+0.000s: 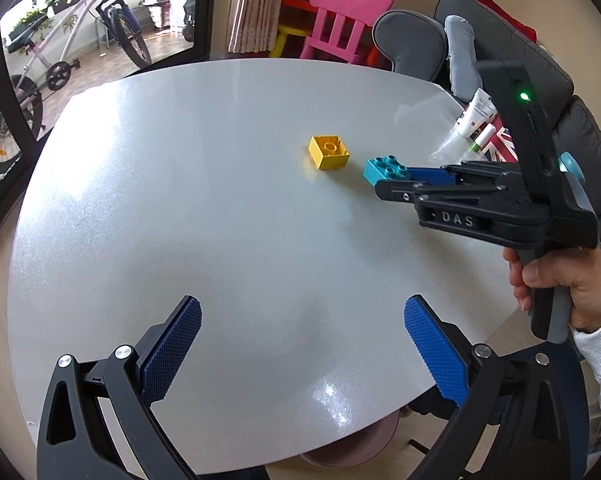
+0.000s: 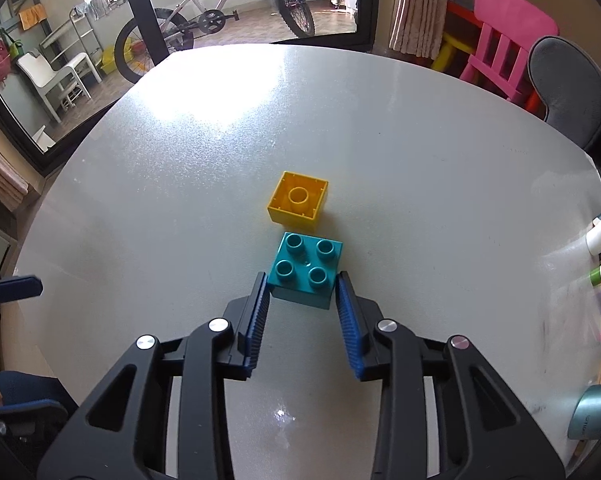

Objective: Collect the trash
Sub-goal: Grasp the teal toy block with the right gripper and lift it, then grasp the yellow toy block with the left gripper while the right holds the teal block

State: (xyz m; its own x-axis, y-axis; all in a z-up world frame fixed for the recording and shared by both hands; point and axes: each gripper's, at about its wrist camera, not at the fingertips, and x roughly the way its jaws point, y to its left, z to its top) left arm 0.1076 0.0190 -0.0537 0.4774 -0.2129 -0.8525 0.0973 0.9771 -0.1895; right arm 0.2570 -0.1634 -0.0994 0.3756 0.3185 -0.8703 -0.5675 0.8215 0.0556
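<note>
Step in hand: pick-up of the first piece to be cleared from the table (image 1: 180, 184). I judge the grasp to be at the closing stage, not yet a lift.

Left tongs (image 1: 302, 354): spread wide, nothing between the pads, hovering over the bare near part of the table. Both bricks lie well ahead of them. Idle for now.

Yellow brick (image 2: 298, 199): lies hollow side up near the table's middle, just beyond the teal one, a narrow gap between the two. Not touched by either tool.

Teal brick (image 2: 306, 270): studs up, resting on the table as far as I can tell. In the right wrist view its near half sits between the tips of my right tongs (image 2: 302, 284).

Right tongs: partly closed around the teal brick. The left pad (image 2: 260, 300) looks to be at or against the brick's side; the right pad appears just beside the other side. Whether both pads bear on it I cannot tell, so a firm grip is unconfirmed.

Next move, my estimate: finish the squeeze until both pads seat on the side walls, then lift straight up, keeping clear of the yellow brick ahead. Only the tips engage, so a slip or twist is the risk.

No bin or bag is visible in either view.
</note>
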